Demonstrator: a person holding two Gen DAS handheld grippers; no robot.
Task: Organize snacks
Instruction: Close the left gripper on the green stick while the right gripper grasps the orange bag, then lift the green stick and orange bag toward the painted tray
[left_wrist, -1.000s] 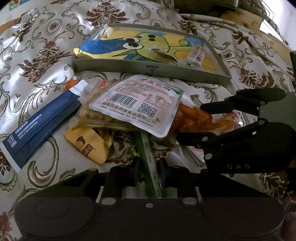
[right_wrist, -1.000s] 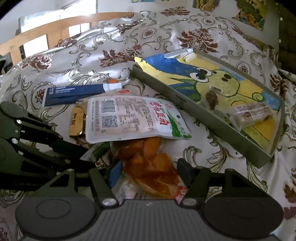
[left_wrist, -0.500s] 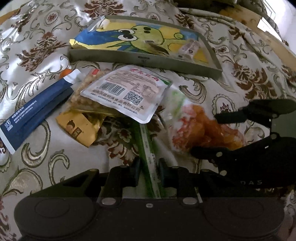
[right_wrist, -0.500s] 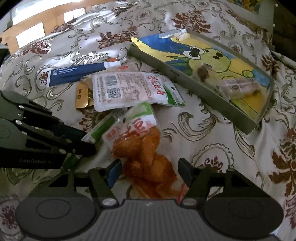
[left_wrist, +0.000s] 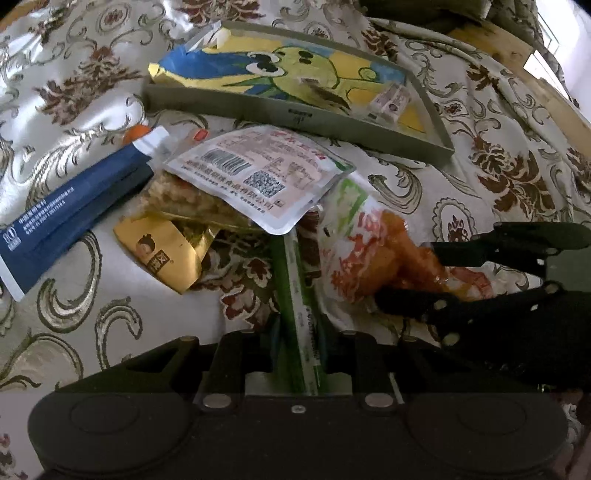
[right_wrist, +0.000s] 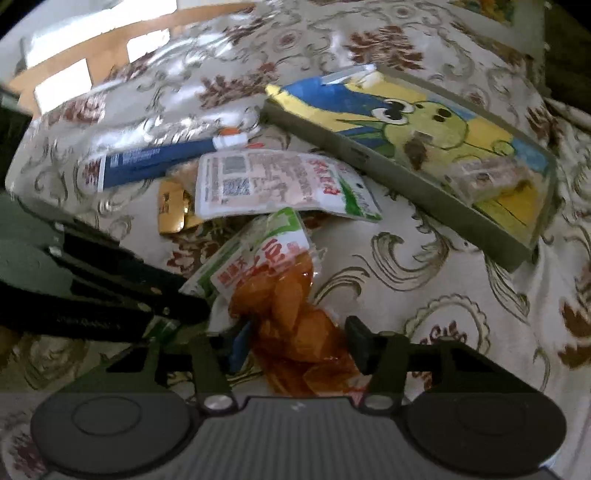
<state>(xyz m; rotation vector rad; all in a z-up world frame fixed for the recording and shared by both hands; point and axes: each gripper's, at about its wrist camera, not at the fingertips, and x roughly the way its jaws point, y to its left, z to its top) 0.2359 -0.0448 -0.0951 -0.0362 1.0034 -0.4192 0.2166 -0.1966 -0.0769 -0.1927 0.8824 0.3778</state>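
My left gripper (left_wrist: 297, 332) is shut on a long green stick packet (left_wrist: 291, 280) that runs out from under the snack pile. My right gripper (right_wrist: 295, 343) has its jaws closing on a clear bag of orange snacks (right_wrist: 291, 306), and both fingers touch the bag's sides. In the left wrist view that gripper (left_wrist: 406, 273) pinches the same orange bag (left_wrist: 376, 258) from the right. A white packet with barcodes (left_wrist: 258, 173) tops the pile, beside a blue tube (left_wrist: 66, 218) and a gold packet (left_wrist: 162, 254). Behind them stands a grey tray (left_wrist: 295, 114) with a cartoon lining.
The tray (right_wrist: 388, 166) holds a small wrapped packet (right_wrist: 487, 177) and a brown item (right_wrist: 415, 151). Everything lies on a soft cloth with a brown floral pattern. A wooden frame (right_wrist: 92, 62) shows at the far edge. The left gripper's (right_wrist: 184, 310) fingers are close beside my right one.
The orange snack bag has slid out from under the white packet toward the right gripper, and its green-and-white top now shows. The right jaws have narrowed on it. The left gripper kept its hold.
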